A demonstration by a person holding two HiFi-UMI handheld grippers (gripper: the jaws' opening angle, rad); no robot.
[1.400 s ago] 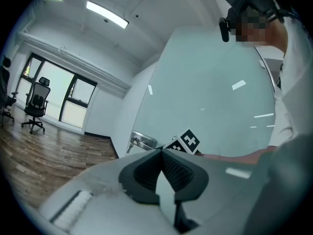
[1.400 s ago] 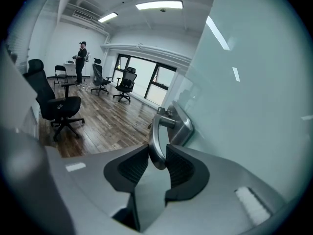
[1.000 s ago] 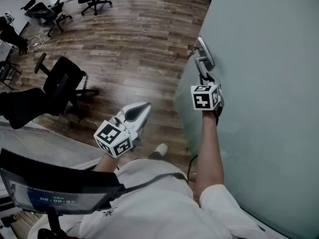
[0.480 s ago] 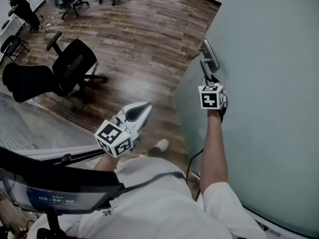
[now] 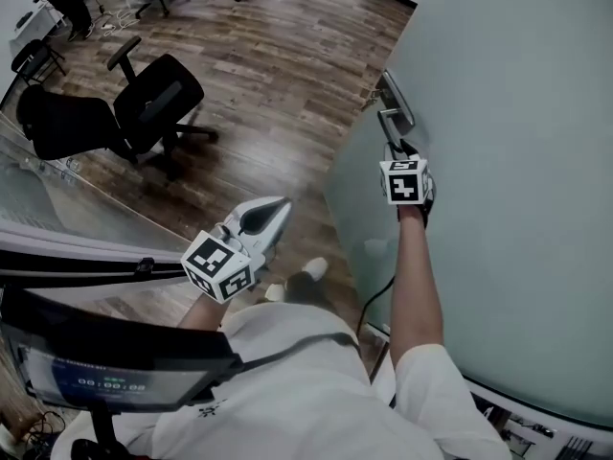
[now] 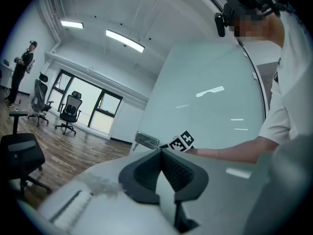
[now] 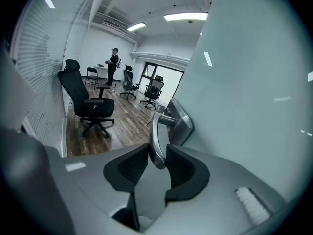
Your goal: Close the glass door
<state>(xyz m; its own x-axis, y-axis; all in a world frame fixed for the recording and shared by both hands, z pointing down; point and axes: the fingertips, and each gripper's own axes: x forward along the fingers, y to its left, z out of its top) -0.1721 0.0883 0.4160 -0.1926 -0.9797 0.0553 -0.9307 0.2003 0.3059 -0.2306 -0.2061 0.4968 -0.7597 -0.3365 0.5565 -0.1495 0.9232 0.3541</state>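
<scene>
While handle (image 7: 157, 140) between pads (image 7: 180, 166), door (image 5: 498, 113) farther round

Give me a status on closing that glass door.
Done: the right hand-held gripper is clamped on the door handle. In hand: the glass door stands open, with wood floor showing past its free edge, so the swing is not finished. Left: bring the door to its frame and let go. The left hand-held gripper is shut, empty and away from the door.
</scene>
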